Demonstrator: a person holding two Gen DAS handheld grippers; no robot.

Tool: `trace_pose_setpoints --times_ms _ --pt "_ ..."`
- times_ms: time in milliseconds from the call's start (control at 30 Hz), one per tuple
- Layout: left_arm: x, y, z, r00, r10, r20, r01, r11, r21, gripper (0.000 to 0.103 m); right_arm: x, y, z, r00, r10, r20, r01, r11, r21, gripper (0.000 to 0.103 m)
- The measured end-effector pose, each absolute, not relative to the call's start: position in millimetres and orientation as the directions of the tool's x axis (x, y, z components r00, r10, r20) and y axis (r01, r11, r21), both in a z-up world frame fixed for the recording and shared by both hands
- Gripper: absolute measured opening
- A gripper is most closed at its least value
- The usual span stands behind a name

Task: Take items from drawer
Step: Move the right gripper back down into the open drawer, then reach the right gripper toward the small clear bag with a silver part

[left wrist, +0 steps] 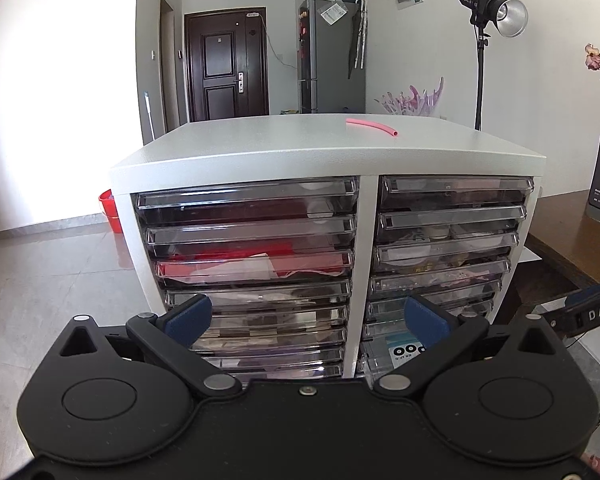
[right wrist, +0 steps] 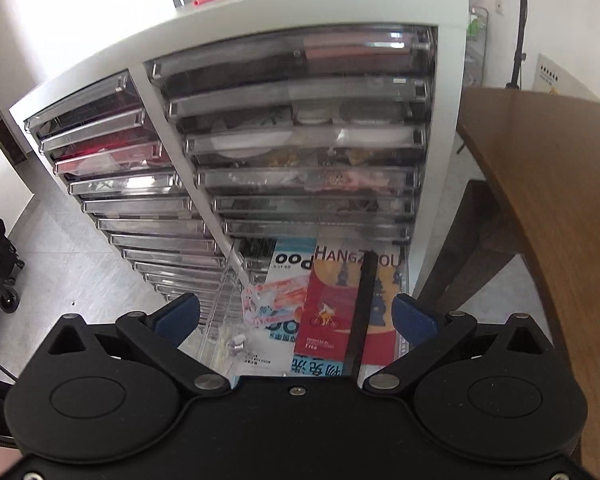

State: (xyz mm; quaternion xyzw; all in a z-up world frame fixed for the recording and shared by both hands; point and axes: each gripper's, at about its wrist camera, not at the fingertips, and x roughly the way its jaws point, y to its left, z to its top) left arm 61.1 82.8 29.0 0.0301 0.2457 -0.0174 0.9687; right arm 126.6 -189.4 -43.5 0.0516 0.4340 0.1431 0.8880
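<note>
The right tool (right wrist: 296, 316) is hovering spread over the one open drawer (right wrist: 400, 344), where two booklets (right wrist: 340, 304) are lying with a black strip (right wrist: 362, 312) between its fingers. The left tool (left wrist: 306, 316), spread too, is facing the cabinet (left wrist: 320, 152), one pink tube (left wrist: 374, 126) lying on top.

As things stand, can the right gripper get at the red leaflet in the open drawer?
Probably yes. The right gripper hangs open above the pulled-out drawer, and the red leaflet lies on top between its fingers. Only a black strip crosses its right edge and might get pinched too.
</note>
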Motion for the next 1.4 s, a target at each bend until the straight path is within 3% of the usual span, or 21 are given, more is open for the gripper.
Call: trace_pose_setpoints --times_ms 300,900,1000,1100,1167,1400 --pt "58.4 79.4 22.2 0.868 -0.021 -0.496 0.054 0.997 0.053 0.103 122.4 -179.9 -105.3 0.473 0.347 -0.81 -0.158 0.938 0.31 0.103" --pt "56.7 99.0 10.1 0.854 -0.018 -0.52 0.031 0.999 0.017 0.103 140.2 -134.2 -182.2 0.326 0.244 -0.913 -0.156 0.967 0.202 0.087" --pt "57.4 101.7 8.7 0.851 -0.014 -0.524 0.027 0.999 0.017 0.103 143.6 -129.9 -190.2 0.312 0.223 -0.924 -0.15 0.971 0.184 0.079" --pt "58.8 104.2 6.3 0.847 -0.01 -0.532 0.022 1.0 0.017 0.103 146.3 -129.0 -197.3 0.287 0.19 -0.939 -0.127 0.979 0.159 0.064" --pt "59.4 105.0 3.9 0.842 -0.011 -0.539 0.025 1.0 0.019 0.103 146.8 -129.6 -199.5 0.275 0.181 -0.944 -0.115 0.981 0.155 0.048" --pt "62.1 92.5 -18.7 0.785 -0.077 -0.614 0.165 0.982 0.088 0.103 146.3 -128.2 -202.4 0.27 0.18 -0.946 -0.122 0.981 0.152 0.042"
